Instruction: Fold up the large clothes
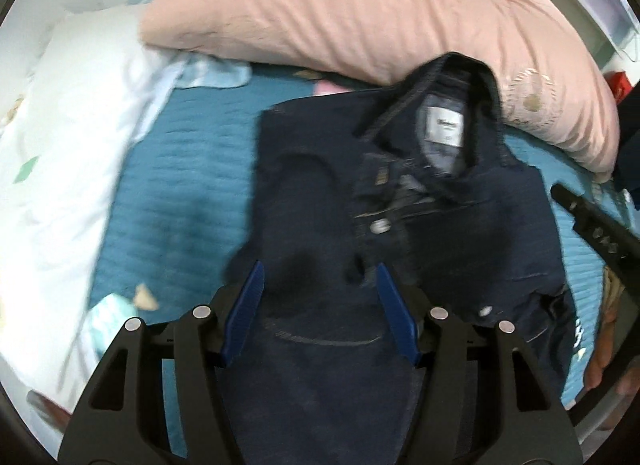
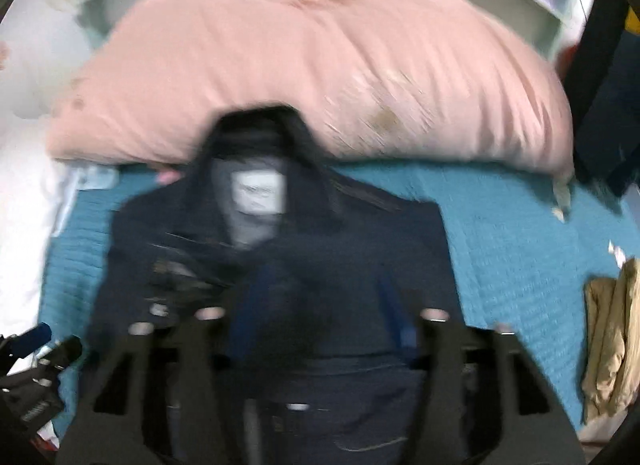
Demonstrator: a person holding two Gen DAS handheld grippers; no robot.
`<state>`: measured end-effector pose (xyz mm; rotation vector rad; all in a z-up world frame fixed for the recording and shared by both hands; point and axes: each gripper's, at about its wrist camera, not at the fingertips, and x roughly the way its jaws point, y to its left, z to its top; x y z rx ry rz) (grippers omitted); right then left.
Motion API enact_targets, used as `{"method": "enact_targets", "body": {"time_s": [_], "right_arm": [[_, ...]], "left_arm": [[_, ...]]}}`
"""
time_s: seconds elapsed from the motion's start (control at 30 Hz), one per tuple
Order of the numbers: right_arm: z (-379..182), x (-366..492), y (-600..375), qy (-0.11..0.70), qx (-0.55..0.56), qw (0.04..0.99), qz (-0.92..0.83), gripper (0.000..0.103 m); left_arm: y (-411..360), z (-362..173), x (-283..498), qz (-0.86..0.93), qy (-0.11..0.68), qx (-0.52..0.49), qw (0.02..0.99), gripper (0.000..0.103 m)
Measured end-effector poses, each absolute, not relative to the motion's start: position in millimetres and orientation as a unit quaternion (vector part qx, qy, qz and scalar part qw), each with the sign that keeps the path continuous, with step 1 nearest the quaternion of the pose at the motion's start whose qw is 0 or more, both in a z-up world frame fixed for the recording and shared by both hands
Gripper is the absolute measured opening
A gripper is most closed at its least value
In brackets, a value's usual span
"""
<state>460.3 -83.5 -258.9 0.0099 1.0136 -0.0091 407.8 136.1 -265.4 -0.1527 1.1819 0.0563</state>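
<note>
A dark navy denim jacket [image 1: 420,225] lies folded on the teal bedspread [image 1: 176,193], collar and white label toward the pink pillow. My left gripper [image 1: 320,277] is open just above the jacket's near part, blue pads apart, nothing between them. The right gripper's black body [image 1: 592,221] shows at the right edge of the left wrist view. In the blurred right wrist view the jacket [image 2: 360,257] fills the centre, and my right gripper [image 2: 324,297] is open over its lower half. The left gripper [image 2: 36,345] shows at the lower left.
A large pink pillow [image 1: 360,13] lies behind the jacket, also in the right wrist view [image 2: 320,77]. White bedding [image 1: 68,145] is heaped on the left. A tan garment [image 2: 612,337] lies at the right edge of the bed. A hand [image 1: 604,349] shows at the right.
</note>
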Motion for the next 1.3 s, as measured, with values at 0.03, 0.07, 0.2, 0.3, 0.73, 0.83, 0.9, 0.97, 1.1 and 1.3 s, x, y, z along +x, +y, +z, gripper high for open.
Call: {"method": "enact_targets", "body": {"time_s": [0.03,0.07,0.2,0.3,0.73,0.83,0.9,0.97,1.1,1.3], "right_arm": [[-269.2,466.4,-96.5,0.505,0.019,0.863,-0.009,0.015],[-281.7,472.4,-109.0,0.525,0.033,0.851,-0.013,0.013],[-318.8,484.1,-137.1,0.553,0.032,0.832,-0.029,0.005],[-345.3,489.5,-160.5,0.570,0.011,0.819,-0.065,0.003],[-385.0,484.3,-188.0,0.568,0.002,0.819,-0.077,0.000],[-377.9,484.4,-188.9,0.574,0.015,0.816,-0.066,0.006],[-374.2,486.2,-188.9,0.584,0.009,0.810,-0.048,0.017],[-364.6,485.1,-189.5,0.584,0.018,0.811,-0.032,0.046],[-315.7,475.0,-194.6,0.506,0.025,0.861,-0.041,0.087],[-289.9,512.0,-196.9,0.500,-0.010,0.865,-0.044,0.094]], "left_arm": [[129.9,-268.3,413.0,0.018,0.558,-0.075,0.826,0.060],[122.7,-273.1,419.9,0.010,0.561,-0.080,0.824,0.060],[97.9,-296.0,445.4,-0.009,0.568,-0.085,0.818,0.060],[88.7,-320.5,461.2,-0.012,0.585,-0.084,0.807,0.052],[80.1,-362.6,475.2,-0.006,0.608,-0.059,0.792,0.043],[77.9,-352.7,470.7,0.001,0.611,-0.026,0.791,0.060],[81.6,-344.3,467.5,0.000,0.612,-0.024,0.790,0.063],[88.4,-334.1,464.8,-0.014,0.614,-0.038,0.788,0.063],[108.9,-315.6,469.9,0.004,0.602,-0.051,0.797,0.074],[149.1,-310.2,509.8,0.006,0.606,-0.116,0.787,0.085]]}}
